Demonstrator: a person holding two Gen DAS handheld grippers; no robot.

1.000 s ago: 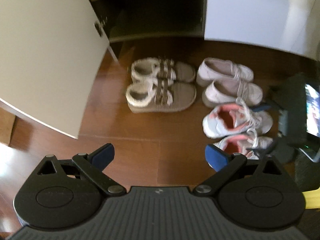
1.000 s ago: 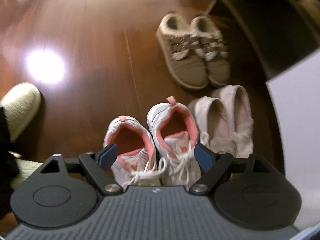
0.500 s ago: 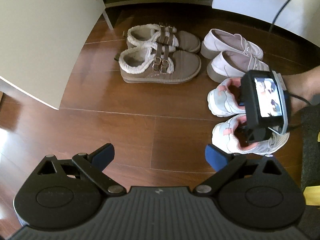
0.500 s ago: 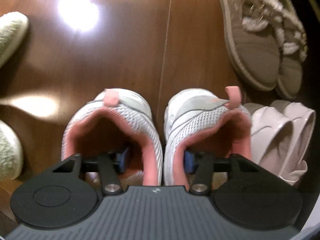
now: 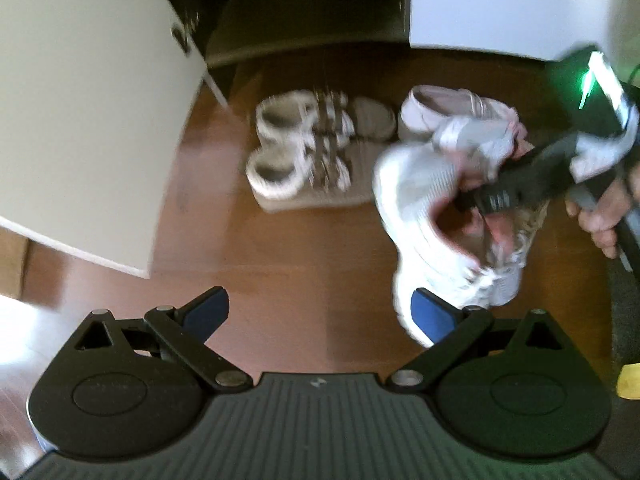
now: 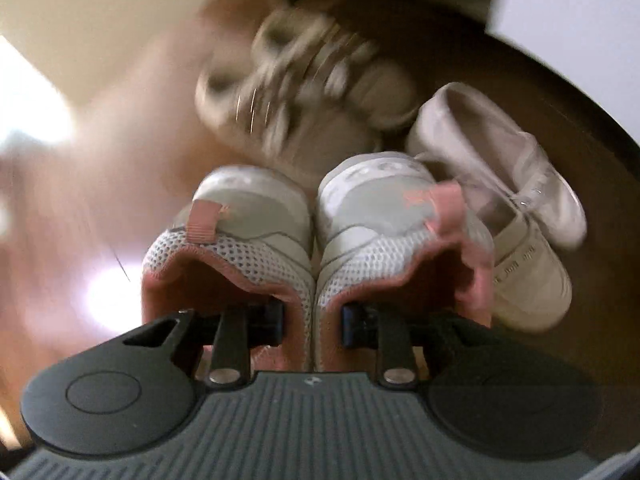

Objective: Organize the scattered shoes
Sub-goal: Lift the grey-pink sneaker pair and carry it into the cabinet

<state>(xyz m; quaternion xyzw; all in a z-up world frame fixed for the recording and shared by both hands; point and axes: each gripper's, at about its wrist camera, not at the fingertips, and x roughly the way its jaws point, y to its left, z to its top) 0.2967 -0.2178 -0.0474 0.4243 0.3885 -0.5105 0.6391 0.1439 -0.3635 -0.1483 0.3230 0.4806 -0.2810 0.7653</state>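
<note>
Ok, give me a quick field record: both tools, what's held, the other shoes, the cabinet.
right tool: jaws closing, one finger inside each of the pink-lined sneakers, pinching their inner walls together
sneakers: lifted and tilted in the left view
left tool: open, nothing between the fingers
fur-lined shoes: paired on the floor
pale loafers: beside them
cabinet: door open

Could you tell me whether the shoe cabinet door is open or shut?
Open: the white door stands swung out, showing the cabinet's dark shelves.
</note>
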